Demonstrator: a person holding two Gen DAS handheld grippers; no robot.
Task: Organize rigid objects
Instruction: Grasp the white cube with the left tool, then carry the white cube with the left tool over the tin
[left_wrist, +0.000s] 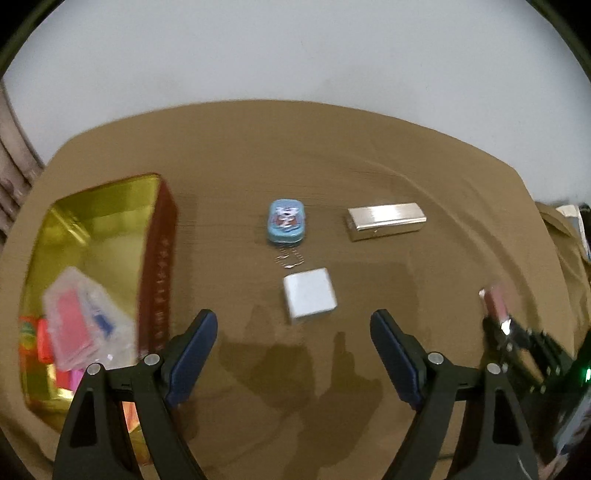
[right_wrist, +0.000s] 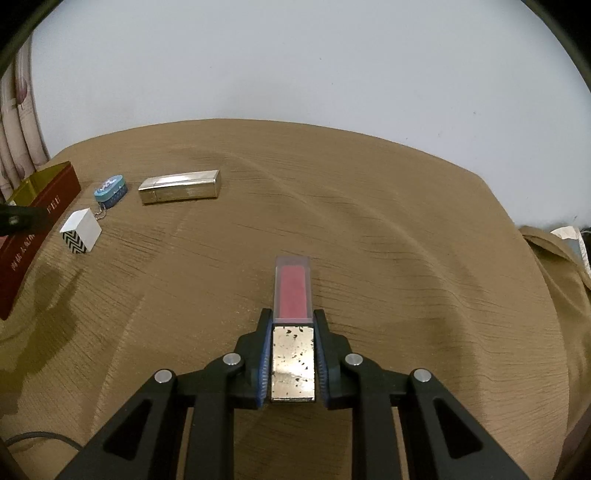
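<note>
My right gripper (right_wrist: 291, 321) is shut on a pink lip gloss tube (right_wrist: 292, 291) with a gold cap, held above the brown cloth; it also shows in the left wrist view (left_wrist: 495, 304). My left gripper (left_wrist: 293, 325) is open and empty, just short of a white cube box (left_wrist: 309, 293), which also shows in the right wrist view (right_wrist: 80, 232). Beyond it lie a blue oval tin (left_wrist: 286, 220) with a chain and a silver rectangular case (left_wrist: 386, 220). A gold-lined red tin box (left_wrist: 92, 236) at the left holds a clear case and colourful items.
The table is covered by a wrinkled brown cloth (right_wrist: 369, 221). A white wall stands behind. The red tin box (right_wrist: 33, 221) sits at the left edge in the right wrist view. A cable (right_wrist: 40, 437) lies at the lower left.
</note>
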